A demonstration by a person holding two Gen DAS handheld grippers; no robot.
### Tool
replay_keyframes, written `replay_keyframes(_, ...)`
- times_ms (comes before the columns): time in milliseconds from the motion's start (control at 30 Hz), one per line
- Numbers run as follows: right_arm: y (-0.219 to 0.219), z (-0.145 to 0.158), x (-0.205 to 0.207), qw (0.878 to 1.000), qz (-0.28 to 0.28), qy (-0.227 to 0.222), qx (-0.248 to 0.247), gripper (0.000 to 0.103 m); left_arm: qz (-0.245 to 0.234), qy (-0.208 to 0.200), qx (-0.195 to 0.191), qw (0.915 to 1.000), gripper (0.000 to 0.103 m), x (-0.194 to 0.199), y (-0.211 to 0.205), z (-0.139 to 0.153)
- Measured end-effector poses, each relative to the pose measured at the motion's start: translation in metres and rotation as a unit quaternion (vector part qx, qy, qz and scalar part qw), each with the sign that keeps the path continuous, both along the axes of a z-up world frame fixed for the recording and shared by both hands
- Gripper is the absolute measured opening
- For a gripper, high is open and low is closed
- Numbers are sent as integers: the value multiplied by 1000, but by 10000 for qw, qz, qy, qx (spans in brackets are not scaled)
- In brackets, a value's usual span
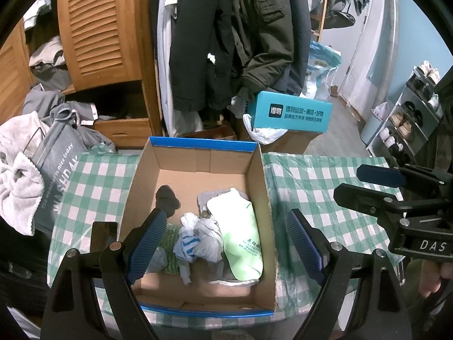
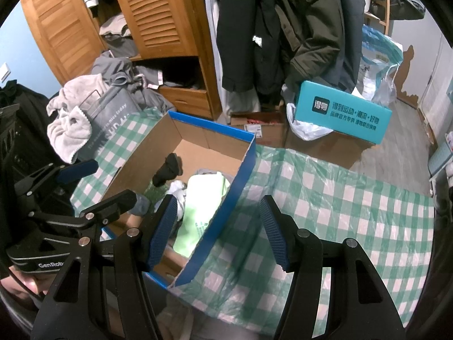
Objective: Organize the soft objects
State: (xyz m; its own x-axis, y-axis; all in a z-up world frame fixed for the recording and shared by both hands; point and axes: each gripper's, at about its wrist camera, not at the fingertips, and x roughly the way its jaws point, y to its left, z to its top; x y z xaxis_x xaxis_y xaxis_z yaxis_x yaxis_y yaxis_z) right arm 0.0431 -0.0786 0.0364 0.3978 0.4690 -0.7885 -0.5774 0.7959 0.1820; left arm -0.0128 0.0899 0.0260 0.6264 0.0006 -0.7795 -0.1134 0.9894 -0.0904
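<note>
An open cardboard box point(image 1: 257, 198) with a blue rim stands on the green-checked tablecloth point(image 1: 311, 198). It holds a black sock point(image 1: 167, 198), green bubble wrap point(image 1: 170, 243), a crumpled white and blue bag point(image 1: 195, 240), a pale green bag point(image 1: 240, 235) and grey cloth underneath. My left gripper point(image 1: 226, 245) hovers open over the box's contents and grips nothing. To the right of the box my right gripper point(image 2: 218, 232) is open above the box's right wall point(image 2: 226, 201) and the cloth, and it is empty. Each gripper shows in the other's view: right gripper point(image 1: 368, 185), left gripper point(image 2: 96, 187).
A grey laundry bag point(image 1: 56, 175) with a pale towel point(image 1: 17, 187) stands left of the table. Behind are a wooden wardrobe point(image 1: 102, 28), hanging coats point(image 1: 226, 42), a teal carton point(image 1: 291, 113) on cardboard boxes, and a shoe rack point(image 1: 410, 119) at right.
</note>
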Motion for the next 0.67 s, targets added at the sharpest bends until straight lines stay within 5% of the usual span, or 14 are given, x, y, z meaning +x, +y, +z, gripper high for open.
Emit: replay_keyframes(667, 0, 1, 1, 10000, -7, 10, 0, 60, -40, 28, -6, 10000, 88, 0, -2, 0)
